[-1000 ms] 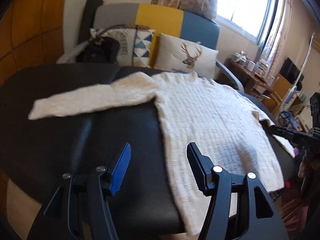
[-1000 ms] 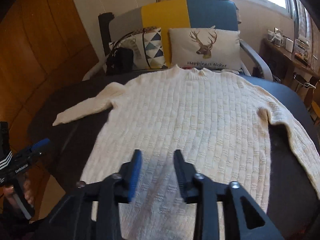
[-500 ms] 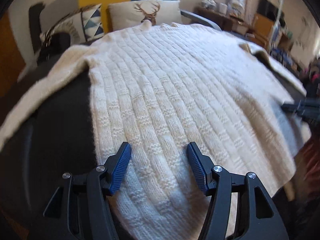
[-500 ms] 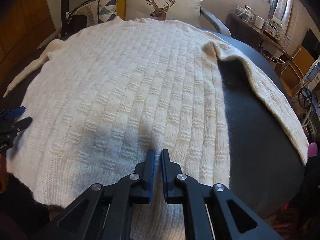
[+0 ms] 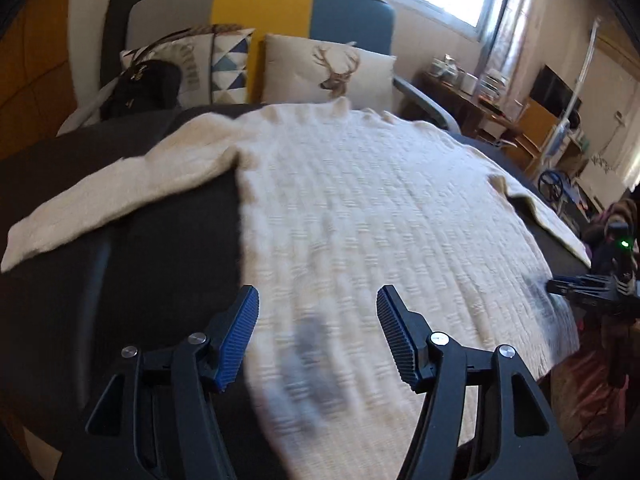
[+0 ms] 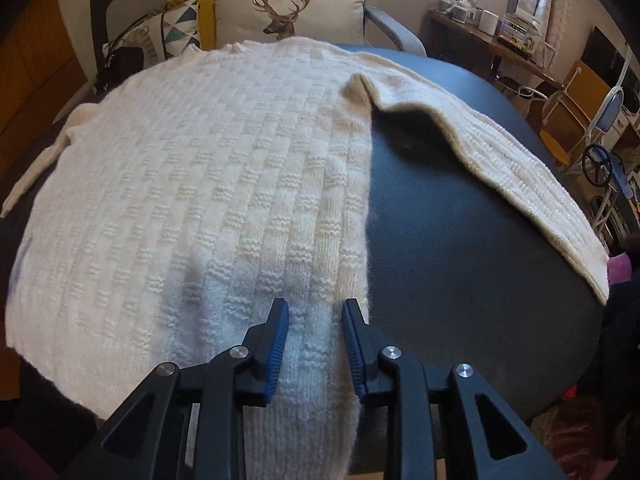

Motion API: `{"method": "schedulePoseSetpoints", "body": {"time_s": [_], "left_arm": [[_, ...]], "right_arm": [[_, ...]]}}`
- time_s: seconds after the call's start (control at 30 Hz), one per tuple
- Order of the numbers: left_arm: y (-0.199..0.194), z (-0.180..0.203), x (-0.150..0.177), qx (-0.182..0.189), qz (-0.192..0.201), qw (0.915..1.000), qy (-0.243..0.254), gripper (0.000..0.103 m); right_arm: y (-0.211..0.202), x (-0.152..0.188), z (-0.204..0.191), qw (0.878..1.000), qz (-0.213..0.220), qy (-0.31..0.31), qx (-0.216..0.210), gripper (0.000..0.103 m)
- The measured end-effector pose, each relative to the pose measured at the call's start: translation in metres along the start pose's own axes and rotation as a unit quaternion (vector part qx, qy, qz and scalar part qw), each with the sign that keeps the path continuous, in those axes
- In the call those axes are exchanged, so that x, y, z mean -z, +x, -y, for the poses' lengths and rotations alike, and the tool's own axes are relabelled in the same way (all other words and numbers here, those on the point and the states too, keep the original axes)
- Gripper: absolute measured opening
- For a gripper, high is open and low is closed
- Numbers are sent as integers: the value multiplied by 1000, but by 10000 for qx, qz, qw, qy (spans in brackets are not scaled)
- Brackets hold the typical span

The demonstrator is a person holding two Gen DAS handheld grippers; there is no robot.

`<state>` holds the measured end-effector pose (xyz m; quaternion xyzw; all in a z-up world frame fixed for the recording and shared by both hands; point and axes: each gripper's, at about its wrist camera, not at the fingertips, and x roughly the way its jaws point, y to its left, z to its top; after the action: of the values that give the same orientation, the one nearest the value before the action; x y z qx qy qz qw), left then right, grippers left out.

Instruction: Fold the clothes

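Observation:
A cream knitted sweater lies flat, front down the length of a dark round table, with its hem toward me. One sleeve stretches left and the other sleeve lies out to the right. My left gripper is open just above the hem at the sweater's left side edge. My right gripper hovers over the sweater at its right side edge near the hem. Its jaws are opening, with knit lying under the gap and the pads not pressing it. The right gripper also shows at the far right of the left wrist view.
Behind the table stands a grey, yellow and blue sofa with a deer cushion, a patterned cushion and a black bag. A cluttered desk and chairs fill the right side by the window.
Both grippers came down close to the sweater's near hem. The right gripper's jaws closed almost fully, then parted again, and it shifted to the right side edge. The left stayed open.

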<state>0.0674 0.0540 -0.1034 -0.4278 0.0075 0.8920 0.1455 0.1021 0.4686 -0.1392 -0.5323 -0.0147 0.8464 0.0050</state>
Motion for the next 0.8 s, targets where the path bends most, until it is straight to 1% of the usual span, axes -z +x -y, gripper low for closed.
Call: {"method": "schedulePoseSetpoints", "body": {"time_s": [0.07,0.1,0.13,0.17,0.23,0.27,0.3,0.33,0.37,0.43,0.47,0.5,0.57,0.63,0.67,0.7,0.73,0.77,0.8], "left_arm": [[22,18,6,-161,-306,9992,213,65],[33,22,12,-186,-497,9983,248,65],[36,25,17,-264,-502,9979,317,65],[36,27,22,-364,-431,9976,400,65],[31,29,26,-464,-450,9966,507,65],[24,25,22,-414,-380,9974,442,65],[16,20,18,-347,-280,9984,349,65],[8,15,13,-280,-180,9991,256,65],[1,12,5,-216,-37,9996,161,65],[-13,7,-13,-89,285,9995,-29,65],[-14,8,-22,-68,384,9992,-72,65],[-12,11,-27,-124,411,9991,-57,65],[4,20,-32,-349,313,9989,-28,65],[29,22,-31,-511,3,9987,-50,65],[43,23,-27,-588,-195,9981,-43,65],[54,24,-18,-718,-368,9967,-12,65],[65,24,-7,-871,-527,9948,25,65],[63,25,-2,-917,-359,9951,70,65],[59,26,-2,-899,-307,9954,82,65]], "right_arm": [[-1,-1,-11,9990,215,-220,312,15],[-1,-2,-12,9986,219,-233,413,8],[-3,-3,-11,9979,216,-241,558,7],[-4,-4,-7,9974,171,-235,655,7],[-10,-5,0,9980,47,-192,601,8],[-17,-5,4,9988,118,-97,467,11],[-25,-7,6,9993,214,0,314,19],[-35,-9,6,9991,386,92,119,24],[-43,-14,3,9983,558,142,-42,24],[-47,-30,-10,9966,750,59,-335,25],[-44,-38,-21,9959,798,-23,-421,25],[-37,-47,-31,9959,775,-120,-462,25],[-17,-62,-51,9970,583,-303,-414,25],[10,-73,-66,9984,299,-412,-259,25],[24,-75,-70,9986,164,-483,-130,23],[34,-74,-73,9985,124,-533,-44,12],[41,-74,-75,9982,114,-590,25,7],[41,-74,-77,9976,166,-664,41,5],[38,-77,-78,9972,184,-724,31,4]]}}
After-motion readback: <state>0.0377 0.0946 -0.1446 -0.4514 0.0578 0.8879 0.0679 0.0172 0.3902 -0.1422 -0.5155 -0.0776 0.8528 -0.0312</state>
